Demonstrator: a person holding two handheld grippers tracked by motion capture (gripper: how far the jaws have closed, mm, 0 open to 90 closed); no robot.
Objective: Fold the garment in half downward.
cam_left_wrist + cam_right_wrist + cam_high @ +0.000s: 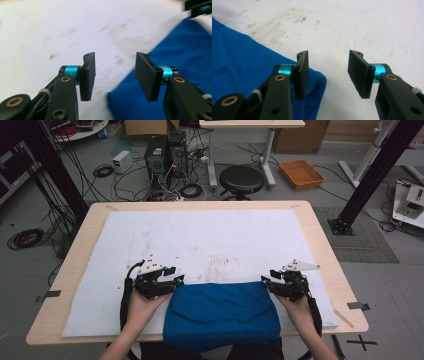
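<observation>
Two grippers, one in each hand, down at the near part of a table (320, 235) with a white sheet (210, 240) on top. A folded blue cloth (220, 312) between the two tools, at the near edge of the sheet.

Left gripper (175, 279) just by the far left corner of the blue cloth. Jaws apart, nothing between them. In the left gripper view (115, 75), white sheet (62, 32) in the gap and out ahead. Blue cloth (180, 47) off to the right of the jaws and down under the right one. Picture a bit blurry here. Far off at the top right, a small bit of the other gripper (198, 6).

Right gripper (267, 281) just by the far right corner of the blue cloth. Jaws apart too, with nothing in the gap. In the right gripper view (328, 73), blue cloth (239, 55) off to the left, with its rounded corner behind the left jaw and poking a little into the gap low down. White sheet (362, 27) ahead and to the right, with some dark marks on it.

Pads of both tools off the cloth, not pinching it. Cloth lying flat and loose on the sheet.
</observation>
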